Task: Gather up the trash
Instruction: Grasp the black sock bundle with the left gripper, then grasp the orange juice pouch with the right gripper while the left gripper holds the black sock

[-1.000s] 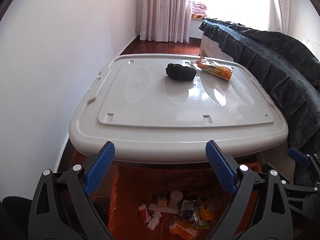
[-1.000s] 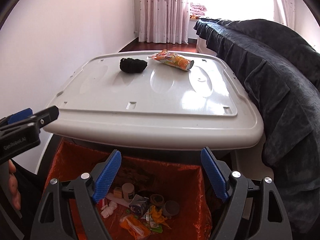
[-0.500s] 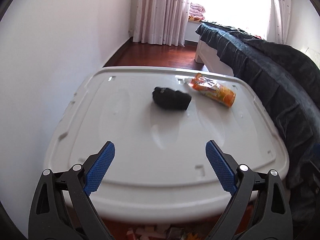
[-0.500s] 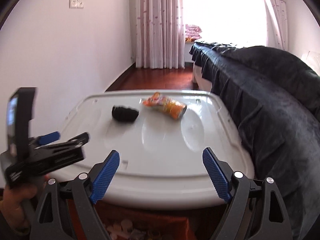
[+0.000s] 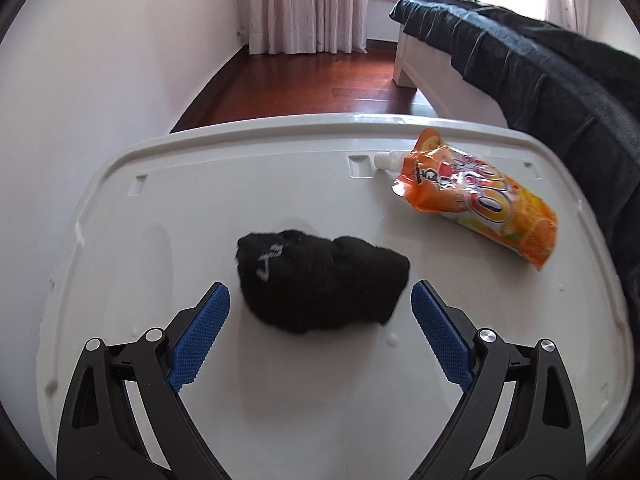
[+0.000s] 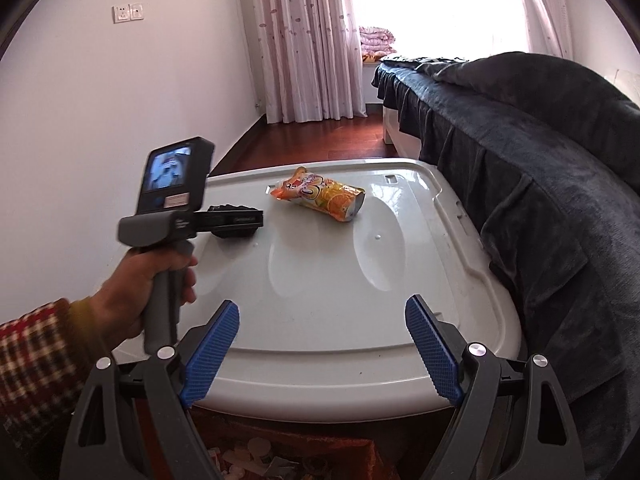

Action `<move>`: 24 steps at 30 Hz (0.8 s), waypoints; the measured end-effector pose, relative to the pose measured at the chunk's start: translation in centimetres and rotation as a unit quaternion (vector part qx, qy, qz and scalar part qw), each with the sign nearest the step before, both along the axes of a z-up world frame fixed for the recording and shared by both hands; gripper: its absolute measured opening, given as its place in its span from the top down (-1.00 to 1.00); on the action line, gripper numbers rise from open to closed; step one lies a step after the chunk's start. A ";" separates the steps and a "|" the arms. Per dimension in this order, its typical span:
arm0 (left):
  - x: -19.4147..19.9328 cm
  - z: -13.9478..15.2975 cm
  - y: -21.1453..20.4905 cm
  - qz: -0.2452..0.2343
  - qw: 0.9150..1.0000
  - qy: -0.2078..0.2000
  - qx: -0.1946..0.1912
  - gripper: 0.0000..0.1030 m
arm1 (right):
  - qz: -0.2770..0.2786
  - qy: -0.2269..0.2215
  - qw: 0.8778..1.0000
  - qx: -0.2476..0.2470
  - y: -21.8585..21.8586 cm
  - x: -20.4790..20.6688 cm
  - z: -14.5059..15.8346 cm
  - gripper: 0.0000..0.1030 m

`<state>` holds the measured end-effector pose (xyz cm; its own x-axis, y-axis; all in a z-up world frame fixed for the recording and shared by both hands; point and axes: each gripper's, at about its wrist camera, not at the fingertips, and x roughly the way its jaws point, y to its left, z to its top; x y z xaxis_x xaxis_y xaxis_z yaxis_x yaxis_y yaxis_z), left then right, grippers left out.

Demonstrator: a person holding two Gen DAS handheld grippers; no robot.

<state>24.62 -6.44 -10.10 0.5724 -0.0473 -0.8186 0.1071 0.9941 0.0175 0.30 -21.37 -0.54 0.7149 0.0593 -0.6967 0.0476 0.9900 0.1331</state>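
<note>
A black bundled sock [image 5: 328, 268] lies mid-left on the white bin lid [image 5: 192, 200]. My left gripper [image 5: 319, 290] is open and hangs low over it, a blue pad on each side, neither touching. An orange juice pouch [image 5: 480, 208] with a white spout lies at the far right of the lid. In the right wrist view the pouch [image 6: 320, 198] is far ahead, and the sock [image 6: 236, 235] is mostly hidden behind the left gripper. My right gripper [image 6: 322, 304] stands open and empty over the lid's near edge.
Under the lid's near edge an orange-lined bin [image 6: 288, 444] holds several bits of trash. A bed with a dark blanket [image 6: 540, 152] runs along the right. A white wall stands on the left. A hand [image 6: 136, 292] in a checked sleeve holds the left gripper.
My left gripper moved forward from over the orange bin across the lid and down to the black sock. The right gripper rose and drew back slightly; both stayed open.
</note>
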 end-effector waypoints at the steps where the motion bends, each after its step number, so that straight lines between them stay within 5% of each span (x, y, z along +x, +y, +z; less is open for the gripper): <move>1: 0.6 -0.5 -0.3 -0.002 1.000 0.004 0.008 -0.75 | 0.002 0.001 1.000 0.006 -0.1 0.0 0.0 -0.62; 5: 1.6 -1.3 -0.5 0.003 1.000 -0.006 0.014 -0.69 | 0.009 0.000 1.000 0.006 0.3 0.0 0.1 -0.62; 7: 1.6 -1.2 0.3 0.008 1.000 -0.016 -0.007 -0.37 | 0.010 0.001 1.000 0.002 0.4 -0.1 0.1 -0.62; 10: 0.8 -0.8 1.4 0.009 0.999 -0.027 -0.033 -0.22 | 0.004 0.000 1.000 0.010 0.0 0.1 0.1 -0.62; 18: -2.9 1.4 2.6 -0.002 0.998 -0.048 -0.042 -0.21 | 0.007 -0.001 1.000 -0.003 0.2 1.0 0.1 -0.62; 24: -6.5 3.4 3.0 -0.018 0.997 -0.064 -0.041 -0.21 | 0.045 -0.011 0.998 -0.046 0.3 7.3 0.6 -0.66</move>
<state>18.10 -3.47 -6.68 0.6692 -0.1335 -0.7309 0.1455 0.9882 -0.0473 7.62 -21.08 0.01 0.7253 0.0603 -0.6858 -0.0432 0.9982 0.0421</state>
